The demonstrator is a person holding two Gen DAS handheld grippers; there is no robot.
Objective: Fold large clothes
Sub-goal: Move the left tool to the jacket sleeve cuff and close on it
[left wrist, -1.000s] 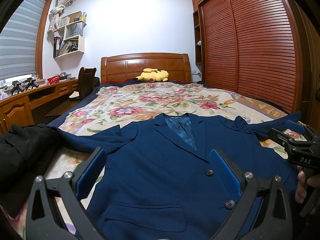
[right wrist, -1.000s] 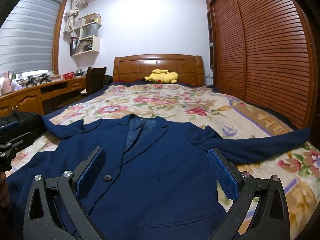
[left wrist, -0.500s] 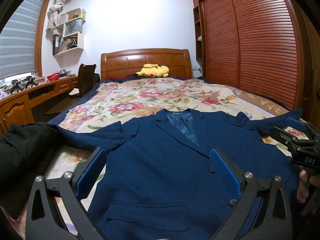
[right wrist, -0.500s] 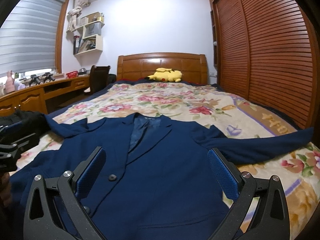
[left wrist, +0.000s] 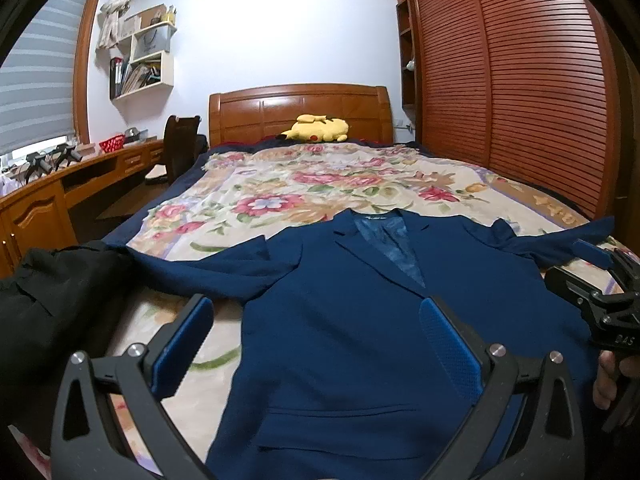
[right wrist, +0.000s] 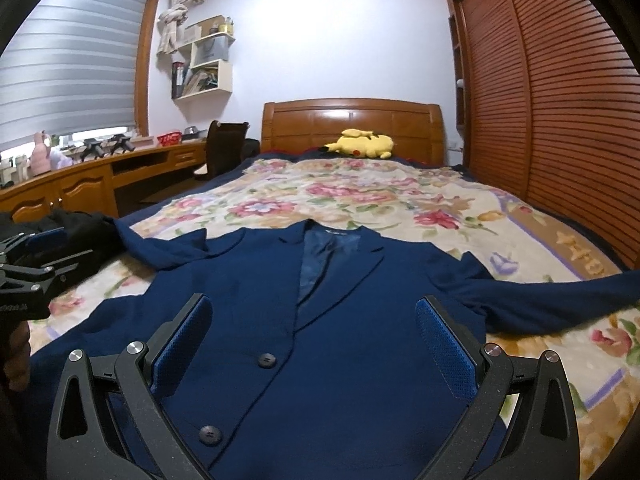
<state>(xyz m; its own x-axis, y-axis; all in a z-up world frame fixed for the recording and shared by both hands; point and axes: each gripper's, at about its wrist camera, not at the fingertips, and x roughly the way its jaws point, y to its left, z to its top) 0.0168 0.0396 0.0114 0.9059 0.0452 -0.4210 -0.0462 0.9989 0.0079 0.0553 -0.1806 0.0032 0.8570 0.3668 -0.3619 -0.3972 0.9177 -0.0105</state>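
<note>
With both the left tongs [left wrist: 316, 344] and right tongs [right wrist: 312, 340] spread apart and empty above the navy blazer [right wrist: 320, 300], the sleeve [right wrist: 560, 300] at 3 o'clock looks best pinched near its cuff and swept flat across the chest.

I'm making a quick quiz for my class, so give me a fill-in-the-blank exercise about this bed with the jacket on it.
1. The blue jacket lies on the bed with its sleeves spread out and its front facing ____.
2. The plush toy by the headboard is ____ in colour.
3. Both the left gripper and the right gripper are ____, holding nothing.
4. The dark garment beside the jacket's sleeve is ____.

Missing words: up; yellow; open; black
</note>
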